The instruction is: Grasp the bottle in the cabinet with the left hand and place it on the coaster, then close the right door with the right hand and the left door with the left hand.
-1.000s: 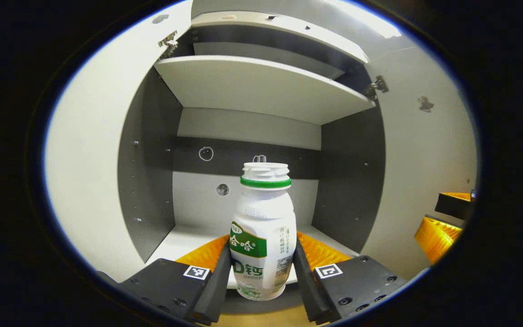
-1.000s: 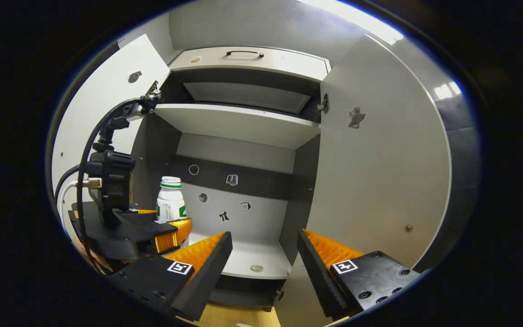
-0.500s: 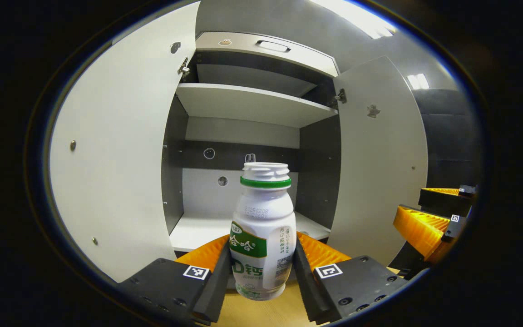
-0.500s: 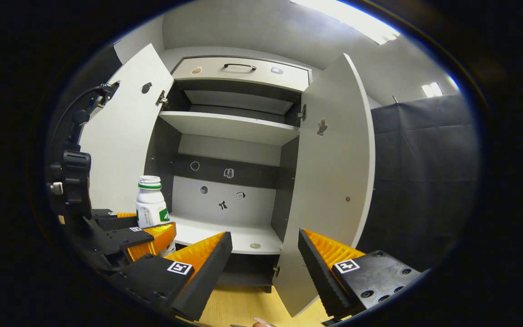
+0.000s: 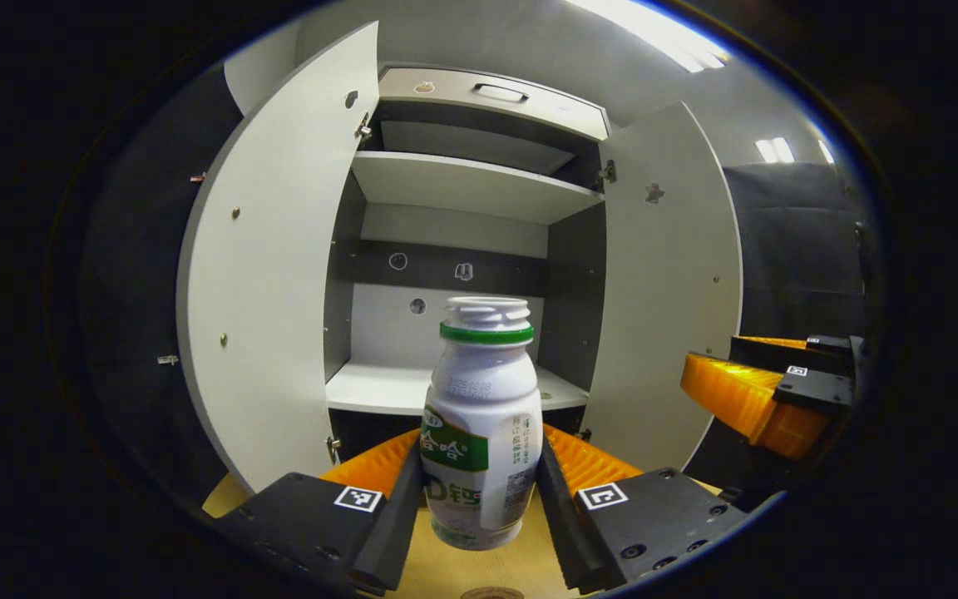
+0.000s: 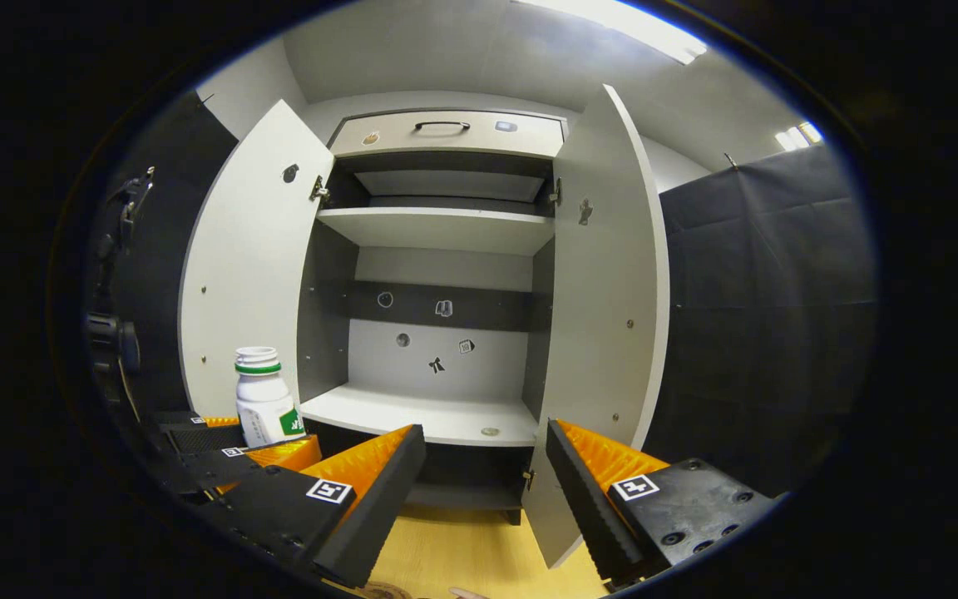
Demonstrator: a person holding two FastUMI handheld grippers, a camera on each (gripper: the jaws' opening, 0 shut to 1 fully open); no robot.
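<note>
The cabinet (image 6: 446,274) stands with both doors swung wide, left door (image 6: 250,274) and right door (image 6: 604,291). Out in front of it, clear of the shelf, the left gripper (image 5: 479,491) clenches the upright bottle (image 5: 483,416) between both fingers. The right gripper (image 6: 487,491) hangs released nearby.

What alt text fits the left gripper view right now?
The left gripper holds a white bottle upright between its fingers, out in front of the cabinet. Both cabinet doors stand open, and the right gripper shows at the right edge.
</note>
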